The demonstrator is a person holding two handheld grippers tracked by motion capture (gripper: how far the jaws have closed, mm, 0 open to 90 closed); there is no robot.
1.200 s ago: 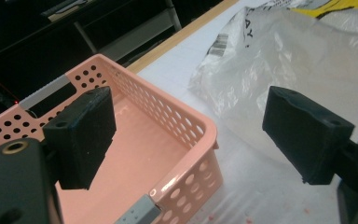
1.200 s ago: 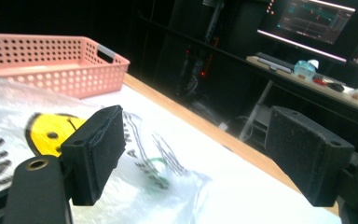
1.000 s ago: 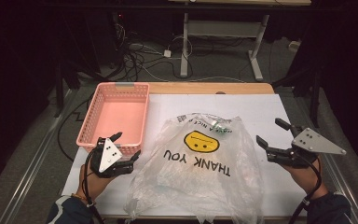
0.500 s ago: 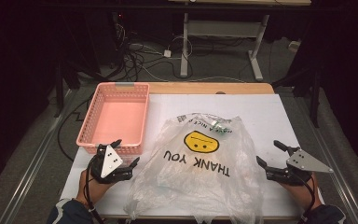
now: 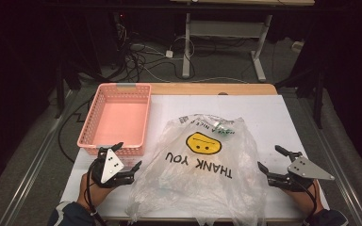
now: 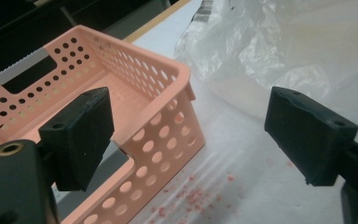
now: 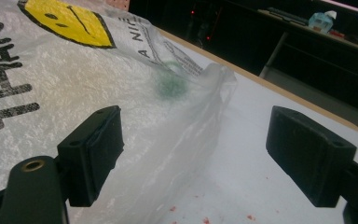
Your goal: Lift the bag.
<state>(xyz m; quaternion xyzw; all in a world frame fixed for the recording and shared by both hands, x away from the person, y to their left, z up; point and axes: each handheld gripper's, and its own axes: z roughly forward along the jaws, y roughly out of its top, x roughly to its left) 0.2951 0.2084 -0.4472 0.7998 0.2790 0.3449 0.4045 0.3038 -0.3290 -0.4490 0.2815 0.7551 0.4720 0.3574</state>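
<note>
I see the clear crinkled plastic bag w/ yellow smiley face and black "THANK YOU" print (image 5: 202, 165) lying flat in the middle of the white-covered bench (image 5: 273, 113), print upside down from my side, its near edge reaching the bench's front edge. Something small and green/white sits inside it near the far end; can't tell what. My left gripper (image 5: 125, 157) hovers at the bag's left edge, just beside the near right corner of the pink perforated plastic basket (image 5: 99, 113); jaws spread wide, nothing between them. In the left gripper view the same gripper (image 6: 189, 135) looks past that basket (image 6: 158, 135) corner, w/ the bag (image 6: 261, 51) farther off to the right, and pink crumbs (image 6: 196, 196) dot the white sheet below the basket wall. My right gripper (image 5: 273, 160) sits at the bag's right edge near the bench's front right, jaws also wide apart and empty. In the right gripper view, that gripper (image 7: 193, 154) has one jaw over the bag's (image 7: 74, 93) edge and the other over bare white sheet; whether the jaw touches the plastic, I can't tell. Both my hands come in from the bottom, well apart, bag between them.
</note>
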